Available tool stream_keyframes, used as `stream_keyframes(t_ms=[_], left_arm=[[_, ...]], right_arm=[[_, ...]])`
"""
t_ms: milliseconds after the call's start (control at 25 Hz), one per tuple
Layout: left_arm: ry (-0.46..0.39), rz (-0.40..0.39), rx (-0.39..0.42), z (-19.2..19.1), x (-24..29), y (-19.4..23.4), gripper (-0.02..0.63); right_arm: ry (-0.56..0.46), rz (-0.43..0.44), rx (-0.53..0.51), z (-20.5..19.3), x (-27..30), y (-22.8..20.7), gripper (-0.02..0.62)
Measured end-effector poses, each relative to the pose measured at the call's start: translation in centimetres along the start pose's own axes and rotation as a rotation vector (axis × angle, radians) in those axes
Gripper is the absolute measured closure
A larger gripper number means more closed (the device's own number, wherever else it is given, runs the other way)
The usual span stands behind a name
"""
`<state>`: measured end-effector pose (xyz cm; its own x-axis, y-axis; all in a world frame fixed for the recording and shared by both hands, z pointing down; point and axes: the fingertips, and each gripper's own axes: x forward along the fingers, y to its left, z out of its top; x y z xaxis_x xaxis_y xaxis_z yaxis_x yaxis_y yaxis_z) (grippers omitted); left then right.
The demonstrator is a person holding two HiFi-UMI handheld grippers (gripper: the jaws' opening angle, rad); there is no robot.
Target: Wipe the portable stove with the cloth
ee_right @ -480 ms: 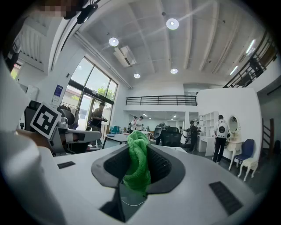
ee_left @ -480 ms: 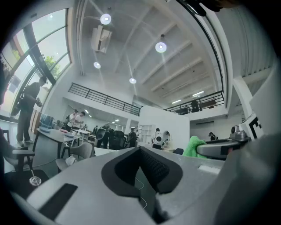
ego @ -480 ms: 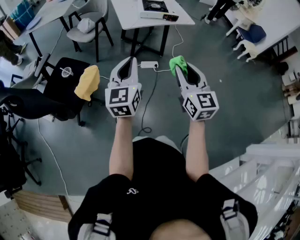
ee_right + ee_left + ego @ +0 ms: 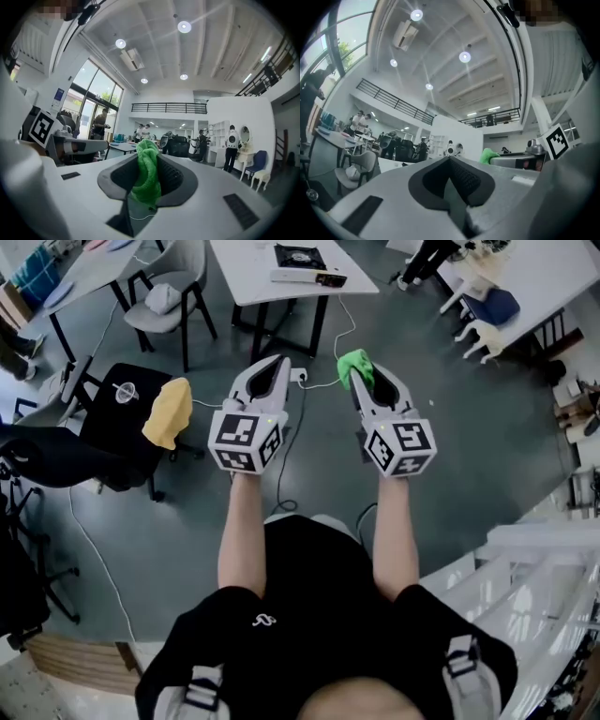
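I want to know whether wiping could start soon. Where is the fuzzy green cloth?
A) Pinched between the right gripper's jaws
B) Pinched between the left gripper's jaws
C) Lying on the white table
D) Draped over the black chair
A: the right gripper view shows the fuzzy green cloth clamped between the jaws of the right gripper, while the left gripper is closed with nothing in it.

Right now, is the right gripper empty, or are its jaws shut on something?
Shut: the right gripper has its jaws pressed on the bunched green cloth, which sticks out past them.
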<state>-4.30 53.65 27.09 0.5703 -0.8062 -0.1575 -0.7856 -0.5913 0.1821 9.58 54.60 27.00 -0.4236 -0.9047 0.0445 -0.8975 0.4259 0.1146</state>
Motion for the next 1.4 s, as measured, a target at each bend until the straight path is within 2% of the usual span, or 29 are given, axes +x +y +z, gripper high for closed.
stream_keyframes(t_ms=[160, 360, 600, 880, 1200, 1400], left_arm=[[0.011, 0.013, 0.008, 0.3, 0.3, 0.2, 0.607], [0.035, -0.047, -0.037, -0.7, 0.0, 0.2, 0.609], [0.04, 0.024, -0.06, -1.1, -0.3, 2.5, 0.607], [0.06, 0.029, -0.015, -1.6, 0.6, 2.7, 0.609], [0.06, 0.05, 0.032, -0.5, 3.3, 3.9, 0.608], [0.076, 0.064, 0.057, -0.7, 5.9, 4.3, 0.607]], right_arm=[[0.002, 0.004, 0.024, 0.4, 0.0, -0.2, 0.5], [0.039, -0.013, 0.118, -0.9, 0.3, -1.3, 0.5], [0.022, 0.008, 0.131, -0.1, 0.8, -1.2, 0.5], [-0.01, 0.022, 0.121, 1.3, 1.9, -1.2, 0.499], [-0.063, 0.029, 0.121, 2.7, 4.4, -3.2, 0.499], [-0.061, 0.016, 0.121, 1.9, 6.4, -5.3, 0.499]])
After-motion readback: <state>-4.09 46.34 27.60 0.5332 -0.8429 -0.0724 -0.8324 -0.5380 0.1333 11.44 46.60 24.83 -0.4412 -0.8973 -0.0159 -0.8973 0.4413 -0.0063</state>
